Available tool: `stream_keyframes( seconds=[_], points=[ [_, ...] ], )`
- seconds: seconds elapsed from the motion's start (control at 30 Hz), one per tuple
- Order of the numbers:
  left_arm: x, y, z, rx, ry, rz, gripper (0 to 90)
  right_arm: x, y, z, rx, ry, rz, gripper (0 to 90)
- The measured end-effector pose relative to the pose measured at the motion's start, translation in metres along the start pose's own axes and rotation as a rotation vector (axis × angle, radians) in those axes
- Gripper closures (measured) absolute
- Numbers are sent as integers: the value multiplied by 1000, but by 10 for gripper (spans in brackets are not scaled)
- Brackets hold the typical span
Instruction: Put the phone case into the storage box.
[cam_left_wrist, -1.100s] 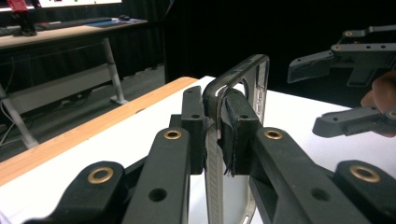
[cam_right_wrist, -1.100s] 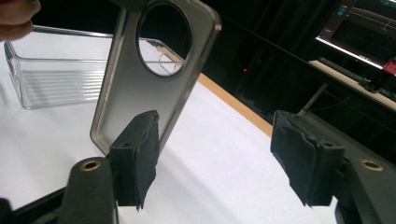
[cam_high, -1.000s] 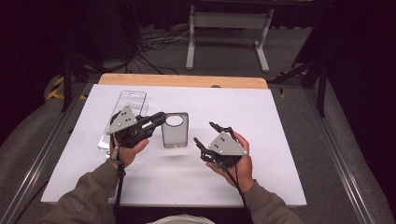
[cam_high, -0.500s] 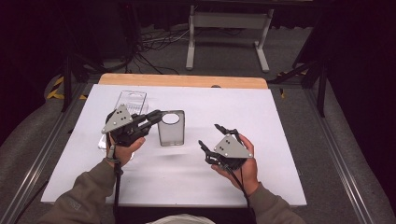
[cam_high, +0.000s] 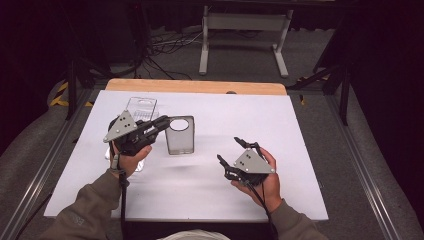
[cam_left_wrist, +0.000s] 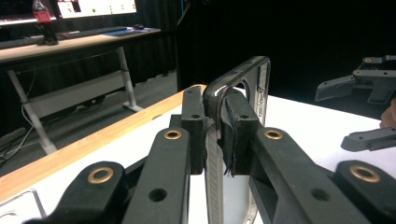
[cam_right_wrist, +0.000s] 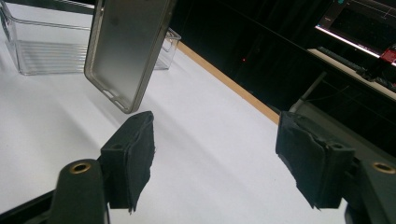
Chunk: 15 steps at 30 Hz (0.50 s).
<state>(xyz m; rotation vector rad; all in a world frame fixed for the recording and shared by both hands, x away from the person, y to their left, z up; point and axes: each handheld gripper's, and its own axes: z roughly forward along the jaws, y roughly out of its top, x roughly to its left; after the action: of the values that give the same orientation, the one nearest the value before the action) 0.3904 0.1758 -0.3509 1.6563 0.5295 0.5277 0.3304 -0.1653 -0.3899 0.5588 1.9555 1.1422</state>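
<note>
Left tongs (cam_high: 162, 122), held in the person's left hand (cam_high: 131, 156), are clamped on the top edge of a translucent grey phone case (cam_high: 179, 137); in the left gripper view the two pads (cam_left_wrist: 238, 135) pinch the case's rim (cam_left_wrist: 236, 77) beside its round camera cut-out. The case is lifted off the white worktop (cam_high: 210, 190), over its left-centre part, hanging roughly upright with its open back toward the right tongs. In the right gripper view its lower end (cam_right_wrist: 123, 51) hangs clear of the surface. Right tongs (cam_high: 234, 151), in the right hand (cam_high: 262, 180), hover well apart from the case at the right-front of the worktop, jaws spread wide with nothing between them. A clear plastic tray (cam_high: 141, 107) rests on the worktop just behind the left tongs.
</note>
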Motion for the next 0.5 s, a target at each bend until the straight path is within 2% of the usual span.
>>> stream_keyframes(
  seconds=[0.5],
  points=[
    [6, 4, -7, -4, 18, -1, 808, -2, -13, -7, 9, 1, 13, 262]
  ],
)
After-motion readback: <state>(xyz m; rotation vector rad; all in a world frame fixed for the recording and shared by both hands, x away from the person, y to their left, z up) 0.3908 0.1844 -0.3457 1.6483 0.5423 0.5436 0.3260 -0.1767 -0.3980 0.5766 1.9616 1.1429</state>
